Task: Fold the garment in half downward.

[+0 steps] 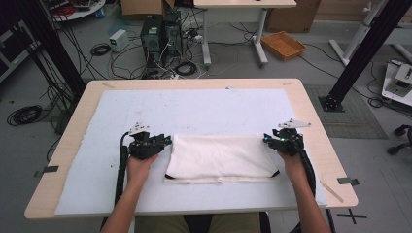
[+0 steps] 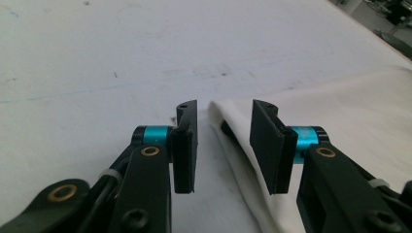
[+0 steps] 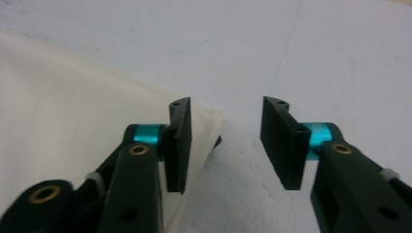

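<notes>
A folded white cloth [image 1: 221, 158] with a dark hem lies on the white mat [image 1: 194, 104], near the table's front. My left gripper [image 1: 167, 141] sits at the cloth's far left corner. In the left gripper view its jaws [image 2: 226, 143] stand apart over the edge of the cloth [image 2: 340, 102], not pressing it. My right gripper [image 1: 266, 138] sits at the far right corner. In the right gripper view it [image 3: 226, 143] is open too, with the corner of the cloth [image 3: 73, 97] under its left jaw and bare mat between the pads.
The mat covers most of the wooden table [image 1: 313, 121]. Beyond the table, computer towers [image 1: 160, 31], loose cables and an orange basket [image 1: 283, 44] sit on the floor. Black frame posts [image 1: 359, 53] stand at both sides.
</notes>
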Available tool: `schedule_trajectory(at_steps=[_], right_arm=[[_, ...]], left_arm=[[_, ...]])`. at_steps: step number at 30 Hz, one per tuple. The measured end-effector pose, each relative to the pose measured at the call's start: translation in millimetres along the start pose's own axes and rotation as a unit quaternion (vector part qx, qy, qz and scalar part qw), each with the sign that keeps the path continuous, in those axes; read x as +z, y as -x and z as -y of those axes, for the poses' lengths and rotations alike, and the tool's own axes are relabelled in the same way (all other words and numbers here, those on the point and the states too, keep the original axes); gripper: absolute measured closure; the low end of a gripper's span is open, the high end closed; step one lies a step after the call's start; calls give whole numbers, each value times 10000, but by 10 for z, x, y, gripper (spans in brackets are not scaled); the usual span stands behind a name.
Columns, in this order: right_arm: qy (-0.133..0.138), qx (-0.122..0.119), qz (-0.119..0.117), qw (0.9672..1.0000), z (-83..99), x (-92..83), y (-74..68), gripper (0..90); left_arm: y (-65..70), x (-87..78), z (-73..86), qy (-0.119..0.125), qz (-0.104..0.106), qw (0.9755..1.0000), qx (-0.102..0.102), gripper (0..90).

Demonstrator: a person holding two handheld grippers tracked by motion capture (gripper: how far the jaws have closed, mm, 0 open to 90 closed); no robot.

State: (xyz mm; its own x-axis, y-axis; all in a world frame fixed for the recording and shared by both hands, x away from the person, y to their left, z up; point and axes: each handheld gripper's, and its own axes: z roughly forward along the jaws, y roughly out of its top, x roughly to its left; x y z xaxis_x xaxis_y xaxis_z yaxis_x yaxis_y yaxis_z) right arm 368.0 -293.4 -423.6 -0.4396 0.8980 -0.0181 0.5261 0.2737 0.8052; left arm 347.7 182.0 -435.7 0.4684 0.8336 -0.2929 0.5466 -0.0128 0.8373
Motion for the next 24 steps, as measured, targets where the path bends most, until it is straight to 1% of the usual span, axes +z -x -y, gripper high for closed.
schedule_trajectory(at_steps=[1, 2, 3, 4, 5, 6, 7, 8, 10, 11, 12, 13, 14, 15, 16, 17, 18, 20, 22, 24], right_arm=[[85, 4, -46, 10000, 22, -72, -9, 498], [126, 15, -115, 9999, 48, -143, -25, 497], [141, 2, -213, 9997, 83, -214, -48, 497], [119, 54, -329, 9994, 125, -283, -82, 498], [77, 49, -434, 9990, 164, -347, -119, 507], [77, 49, -434, 9990, 164, -347, -119, 507], [-60, -121, -556, 9984, 235, -468, -212, 583], [-153, -234, -596, 9978, 269, -518, -259, 623], [-342, -403, -646, 9965, 352, -595, -336, 667], [-442, -477, -616, 9960, 396, -615, -363, 675], [-552, -524, -564, 9955, 437, -625, -377, 686], [-636, -499, -543, 9952, 471, -631, -383, 696], [-673, -481, -577, 9949, 495, -628, -377, 726], [-719, -447, -631, 9944, 511, -627, -373, 782], [-739, -471, -673, 9939, 521, -626, -379, 835], [-753, -536, -692, 9933, 524, -629, -394, 869], [-713, -584, -698, 9933, 522, -637, -408, 879], [-593, -644, -706, 9937, 501, -676, -425, 882], [-436, -692, -694, 9942, 477, -740, -439, 883], [-318, -718, -703, 9944, 465, -805, -448, 883]], left_arm=[[78, -134, 50, -55, 148, 9997, 168, 626], [119, -191, 84, -85, 227, 9994, 247, 625], [164, -246, 126, -151, 264, 9989, 348, 624], [164, -246, 126, -151, 264, 9989, 348, 624], [236, -327, 219, -292, 375, 9977, 478, 624], [236, -327, 219, -292, 375, 9977, 478, 624], [287, -384, 294, -439, 491, 9964, 525, 626], [313, -404, 324, -503, 490, 9958, 583, 628], [345, -439, 364, -574, 481, 9949, 682, 651], [345, -445, 378, -597, 511, 9946, 680, 662], [348, -440, 392, -648, 512, 9945, 645, 662], [351, -425, 407, -698, 514, 9942, 641, 662], [356, -410, 422, -763, 526, 9935, 664, 663], [366, -396, 436, -827, 547, 9927, 689, 685], [383, -387, 446, -873, 565, 9919, 730, 733], [402, -387, 447, -881, 577, 9908, 845, 807], [424, -396, 442, -866, 576, 9903, 918, 873], [447, -430, 420, -805, 665, 9894, 1005, 876], [457, -477, 408, -706, 722, 9896, 1021, 878], [453, -522, 409, -639, 785, 9902, 963, 878]])
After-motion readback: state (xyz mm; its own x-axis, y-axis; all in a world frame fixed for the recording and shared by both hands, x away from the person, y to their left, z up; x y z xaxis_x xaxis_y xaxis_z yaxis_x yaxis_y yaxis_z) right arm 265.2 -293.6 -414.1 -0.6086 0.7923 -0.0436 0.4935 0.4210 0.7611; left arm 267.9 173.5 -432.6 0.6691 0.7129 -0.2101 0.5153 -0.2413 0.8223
